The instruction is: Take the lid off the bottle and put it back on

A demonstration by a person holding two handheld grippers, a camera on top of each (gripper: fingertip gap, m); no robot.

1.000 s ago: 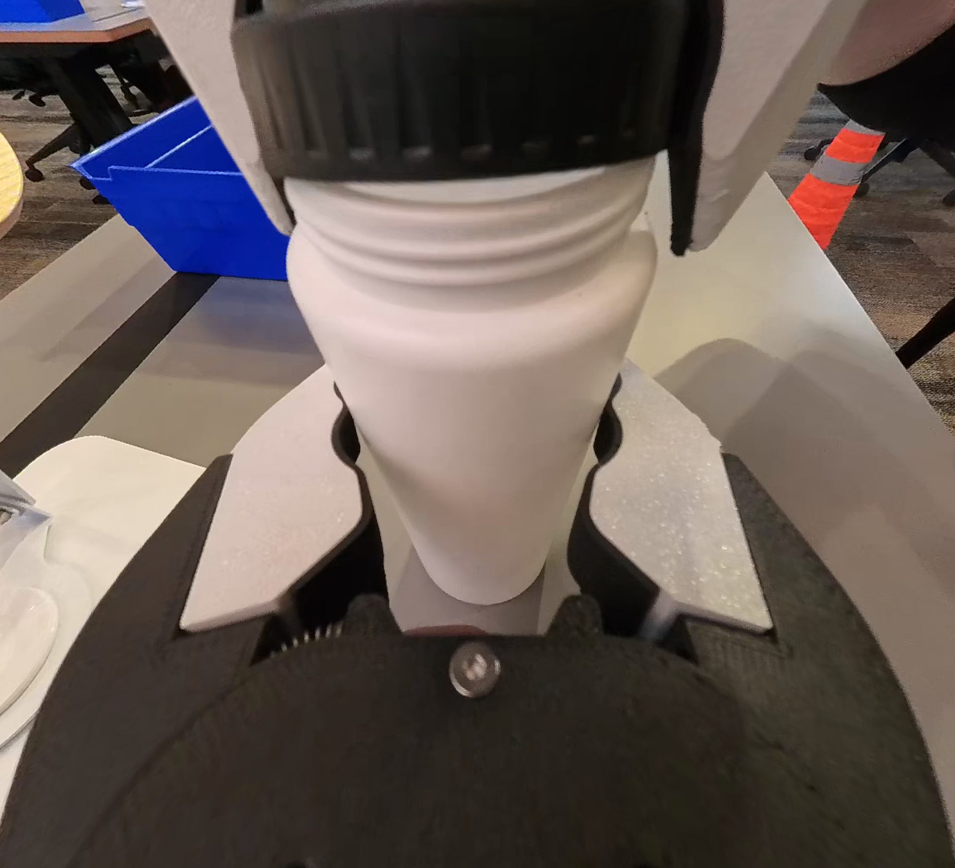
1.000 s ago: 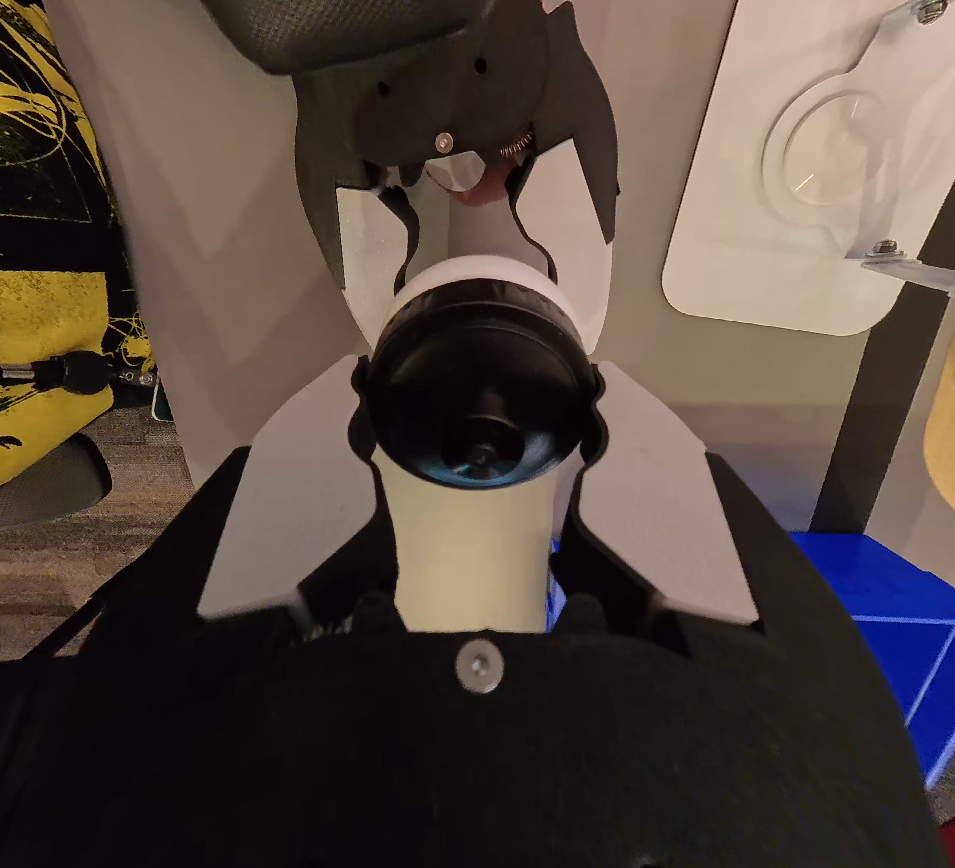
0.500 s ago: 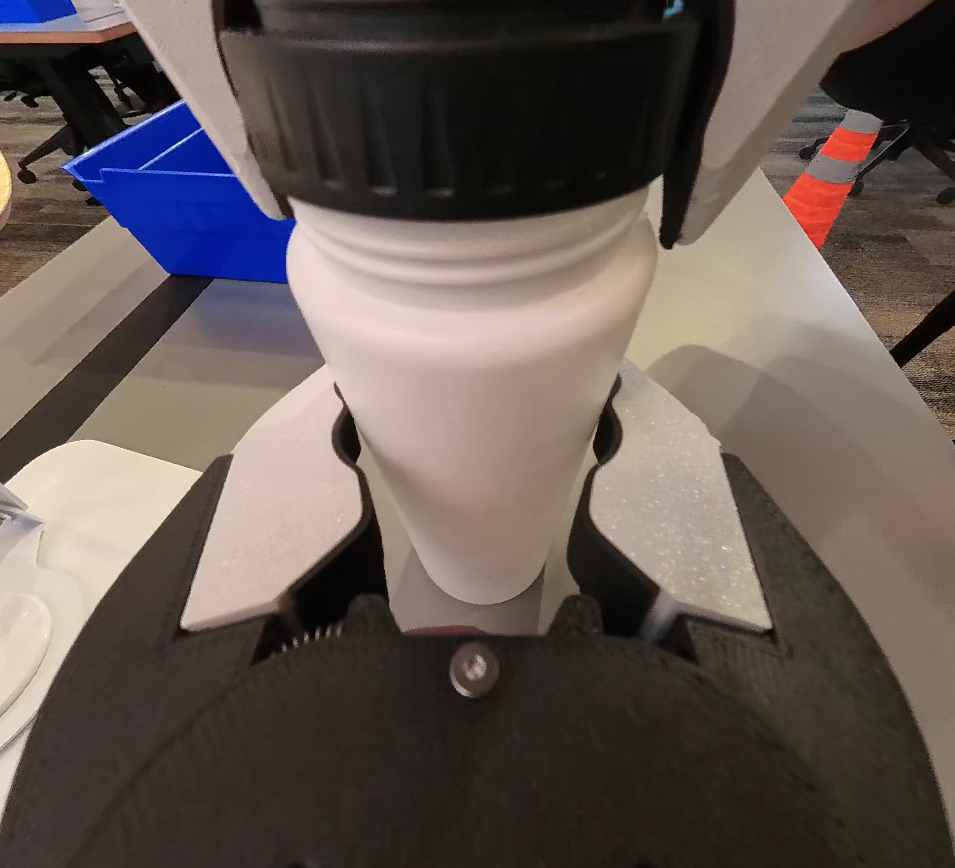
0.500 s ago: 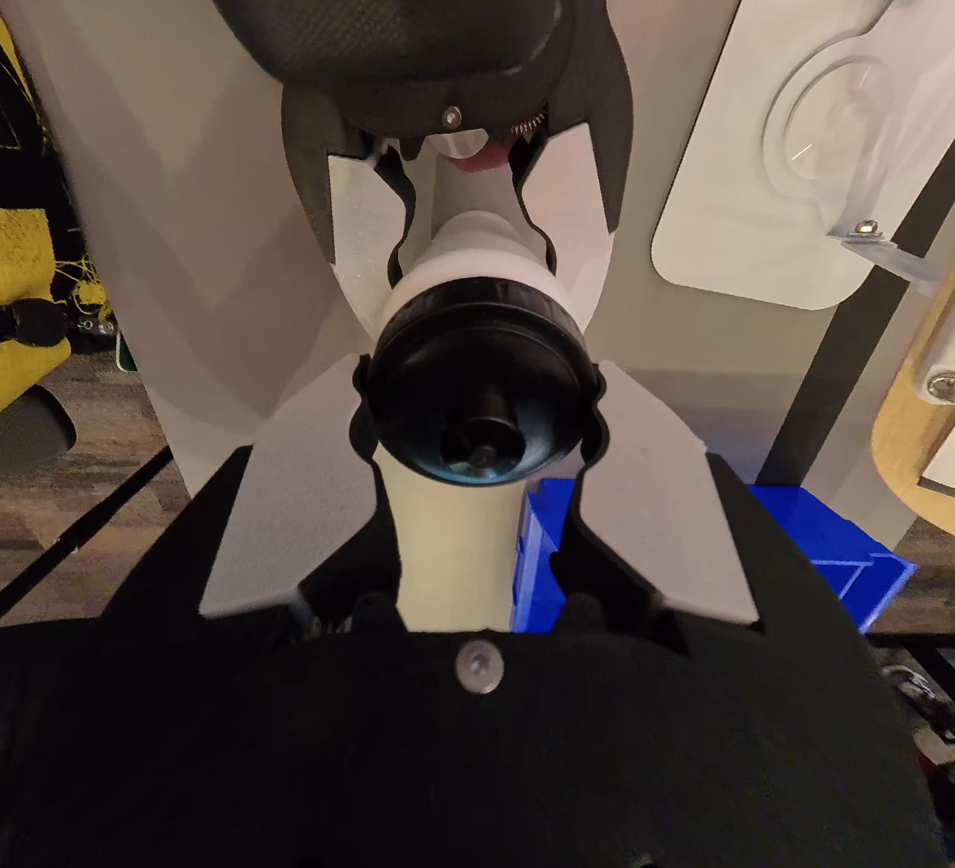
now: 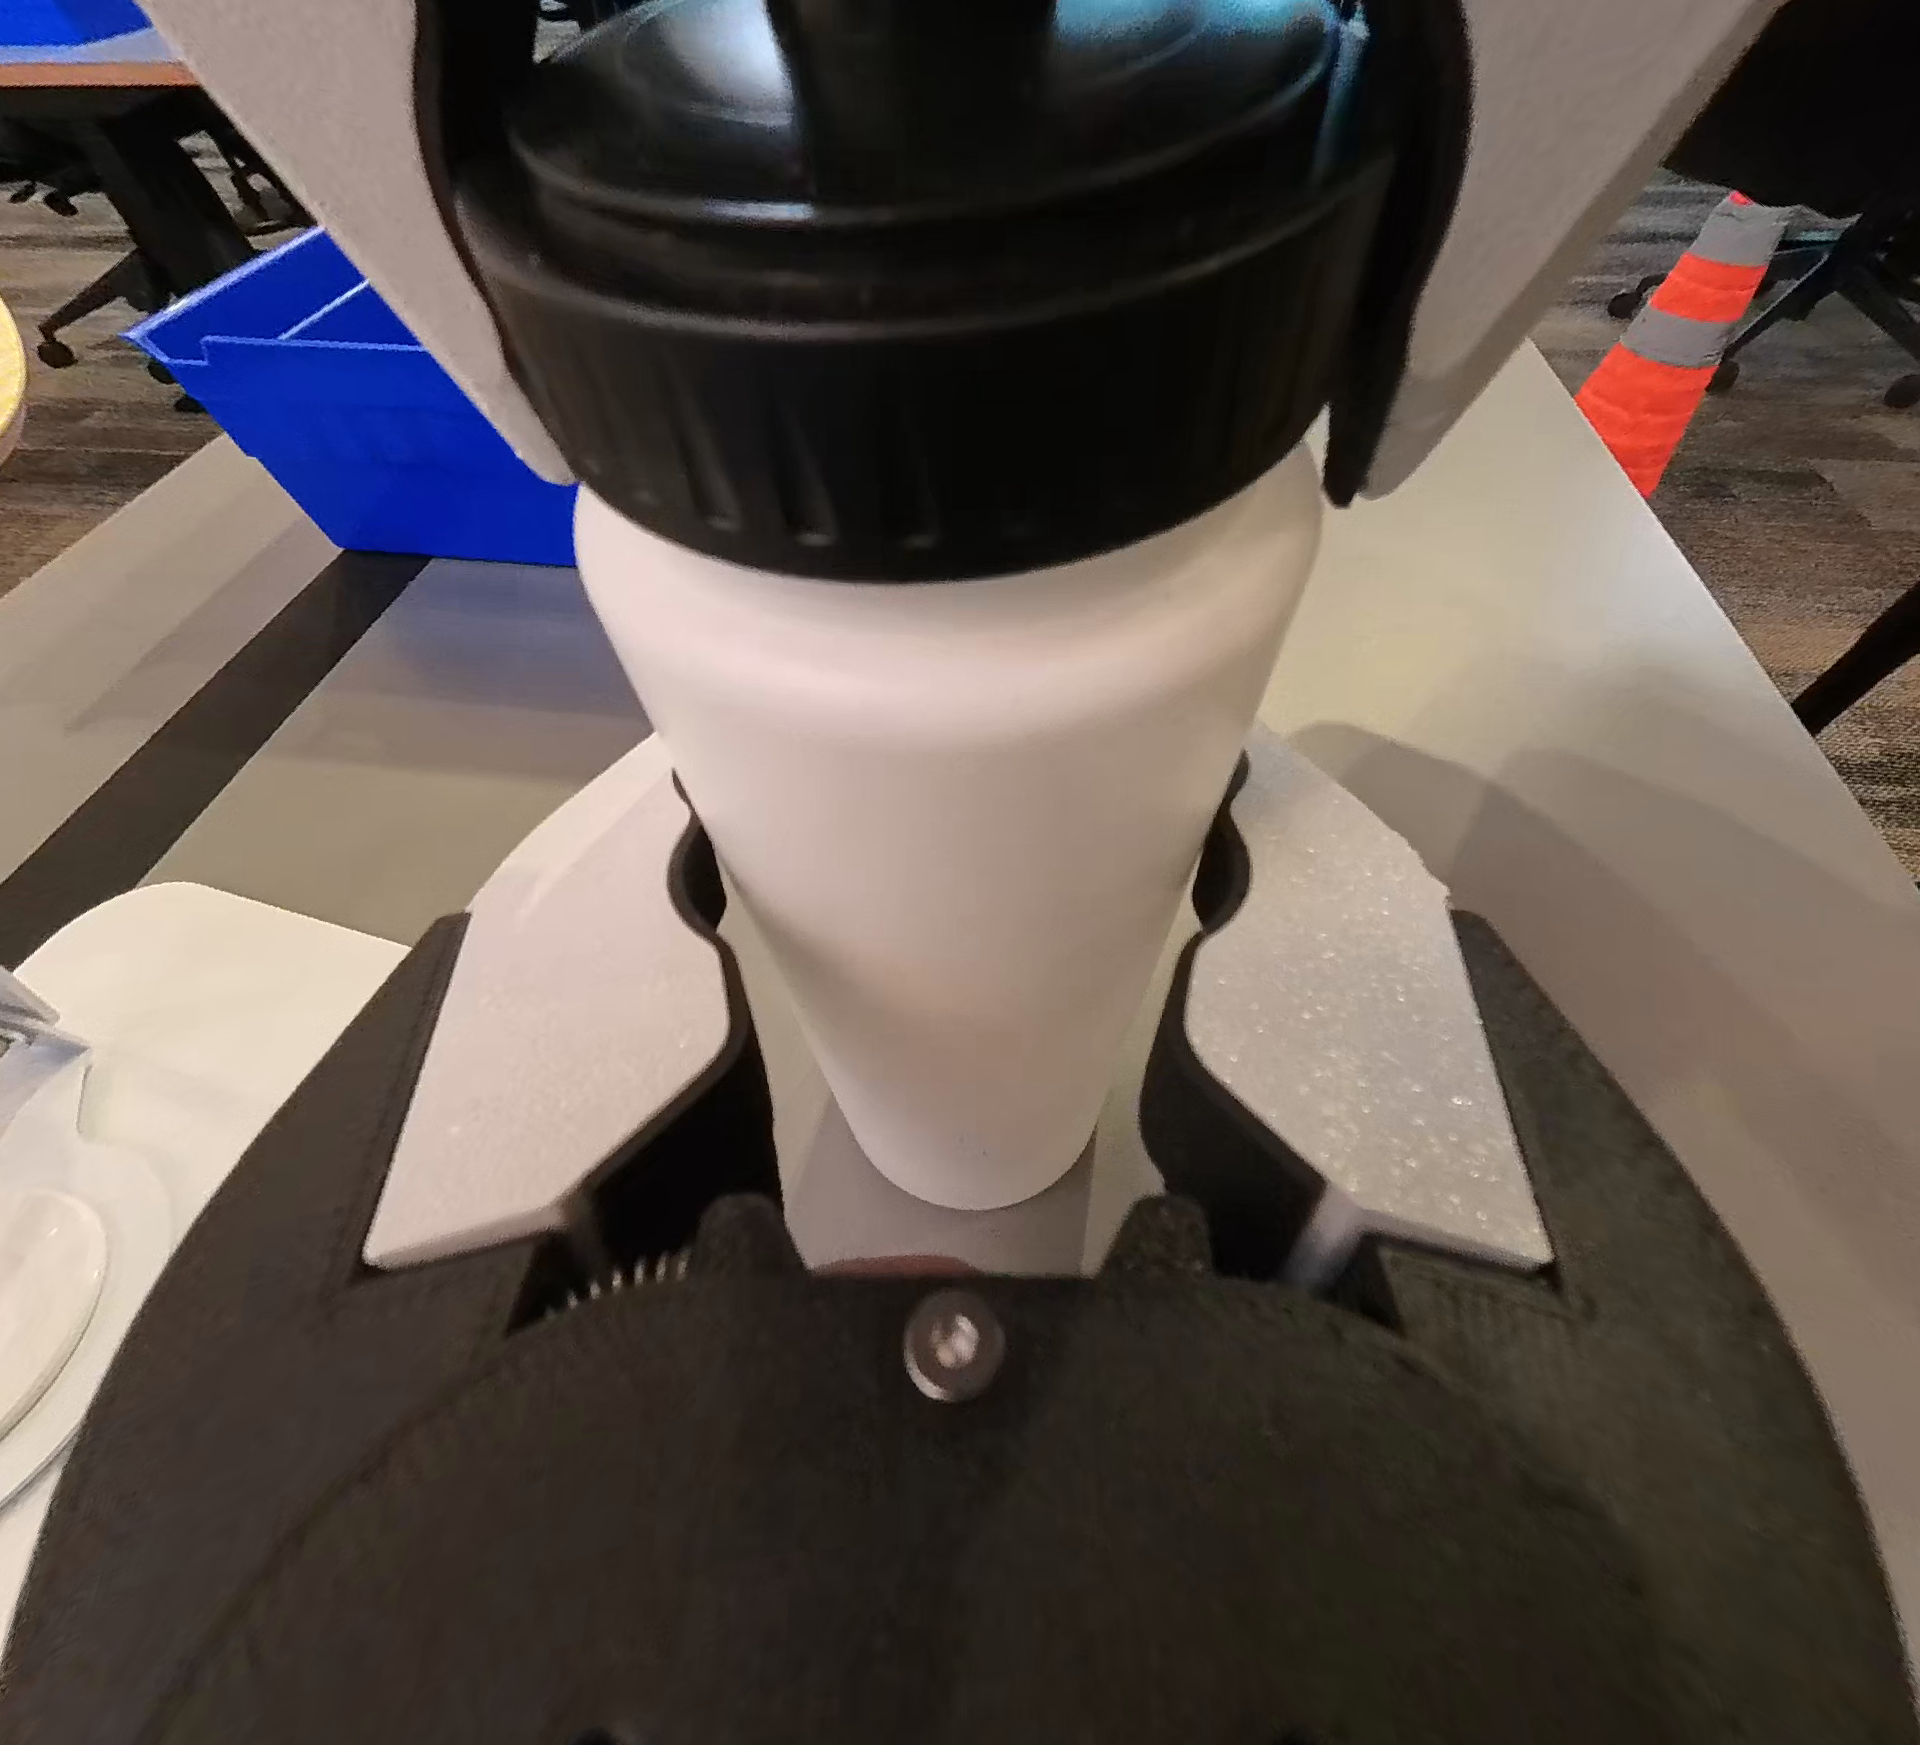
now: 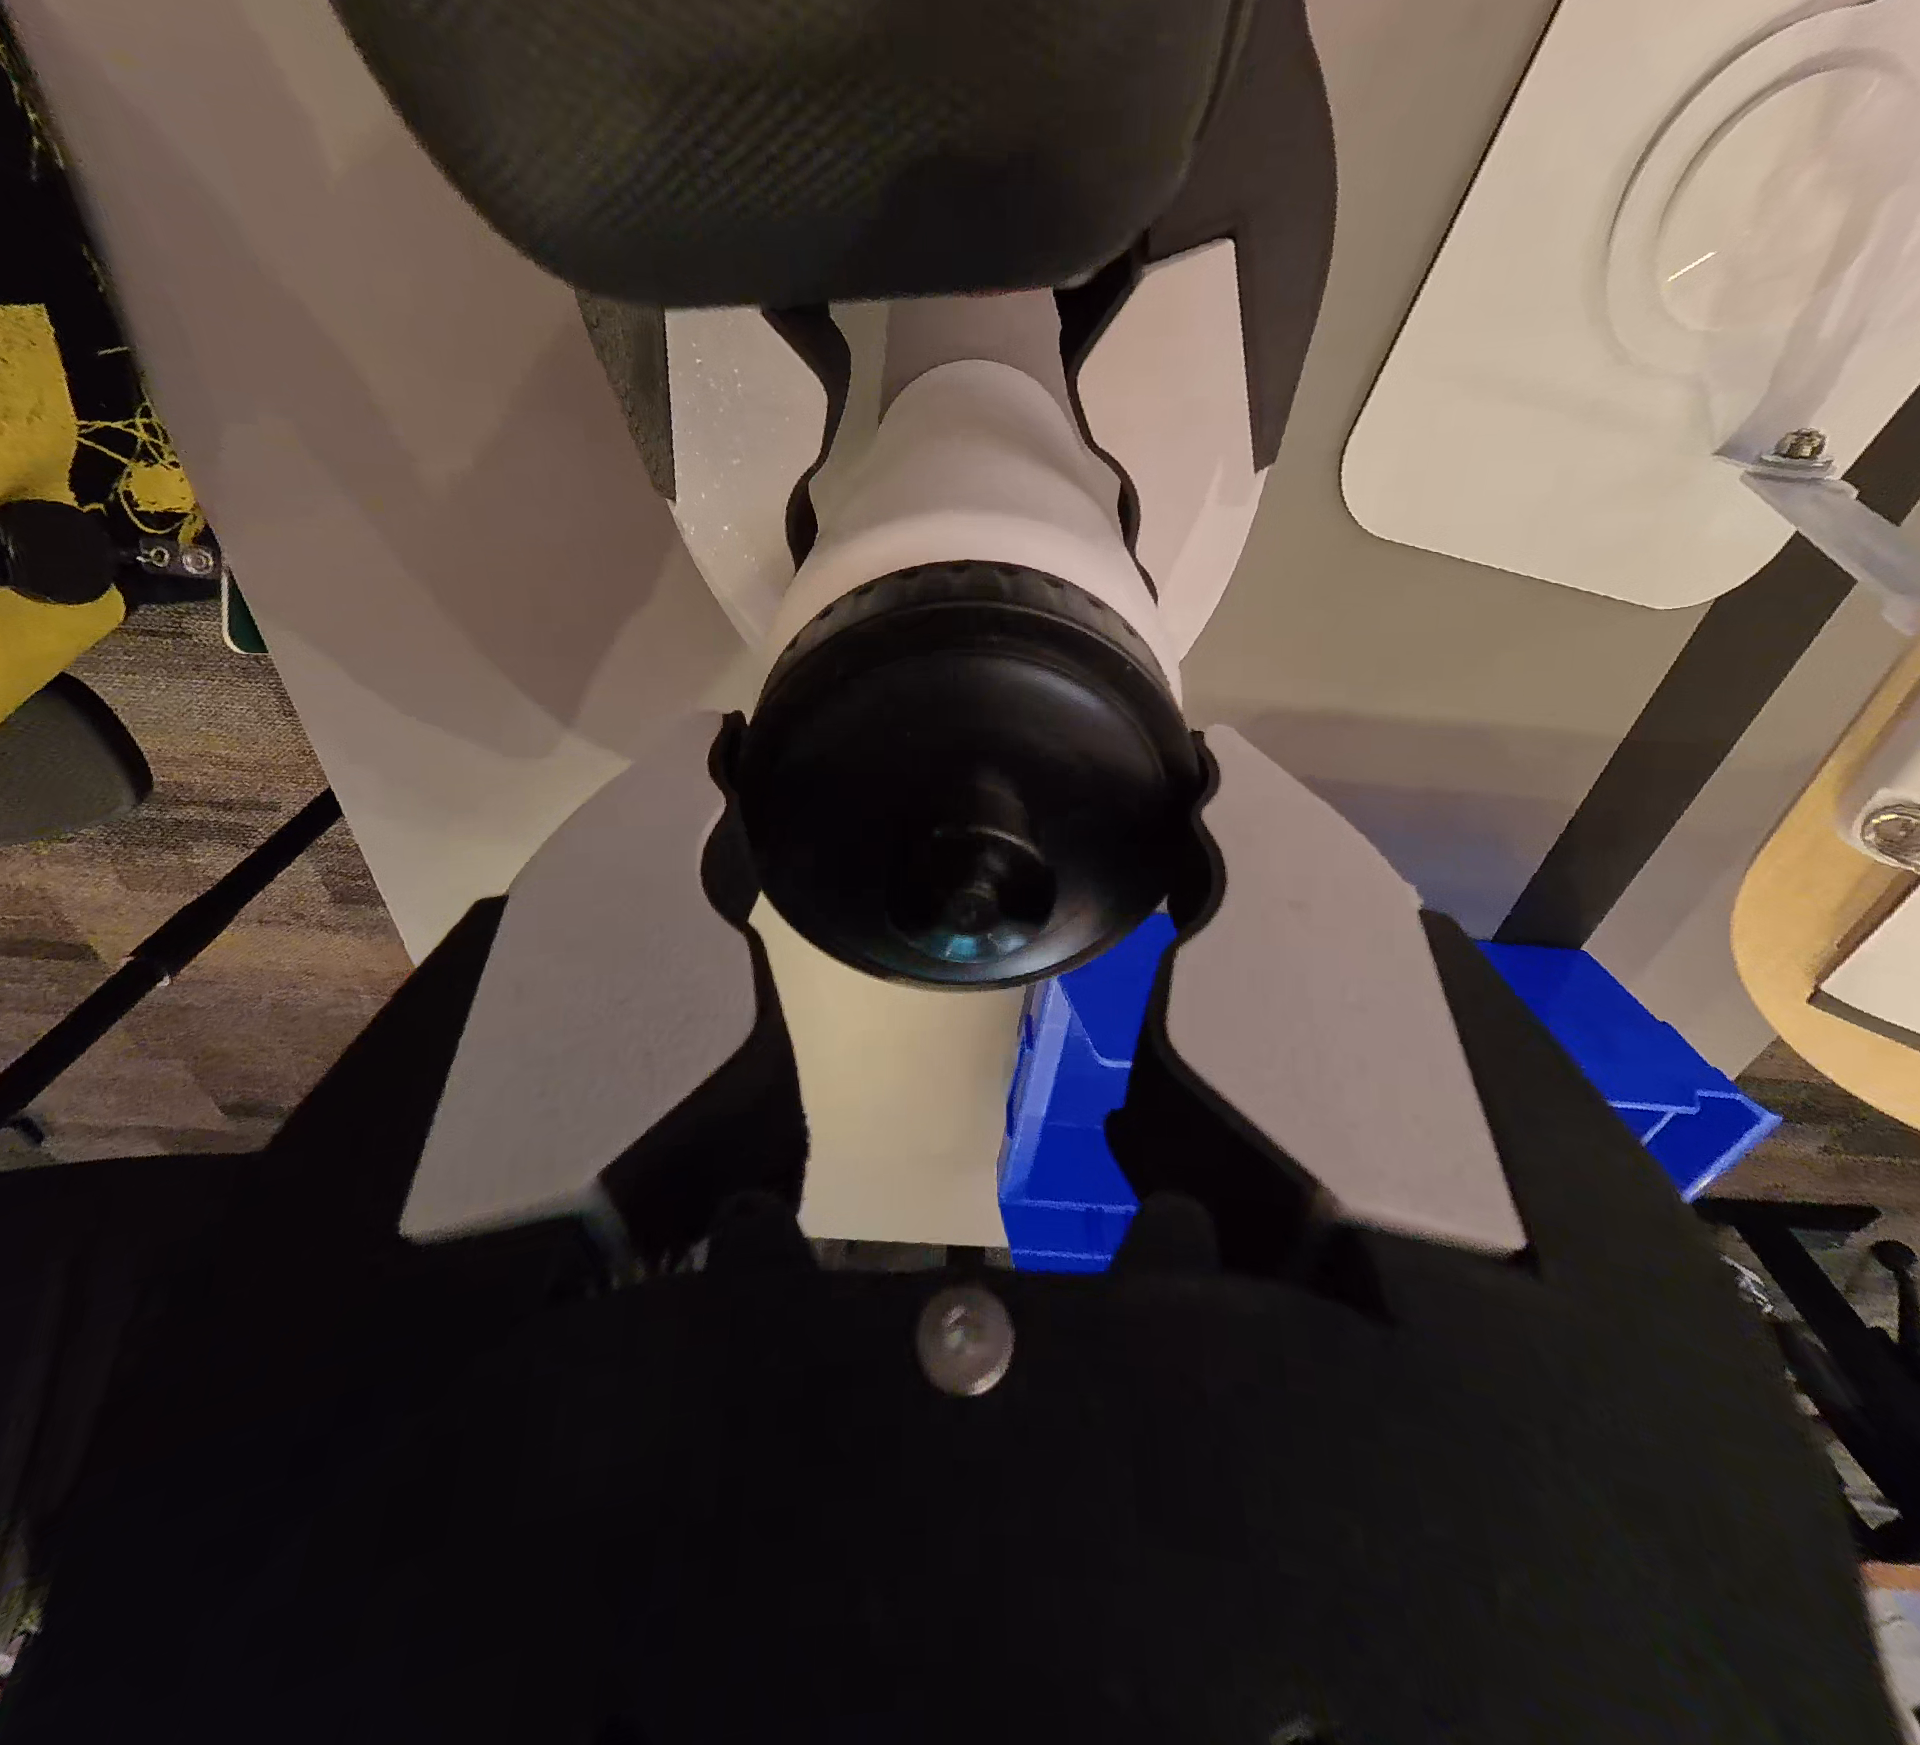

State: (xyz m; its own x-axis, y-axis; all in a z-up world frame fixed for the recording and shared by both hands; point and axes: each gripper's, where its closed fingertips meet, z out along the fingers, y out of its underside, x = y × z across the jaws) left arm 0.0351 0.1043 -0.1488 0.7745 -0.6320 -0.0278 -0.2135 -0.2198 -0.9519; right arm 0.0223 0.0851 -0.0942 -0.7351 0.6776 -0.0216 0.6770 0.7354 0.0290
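The left gripper clamps the white plastic bottle upright above a grey table, while the right gripper grips its ribbed black screw lid, seated on the neck.

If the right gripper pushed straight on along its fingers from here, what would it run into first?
The right gripper is shut on the black lid, with the white bottle directly beyond. Past that stands the left gripper, clamped on the bottle body; depth there is unclear.
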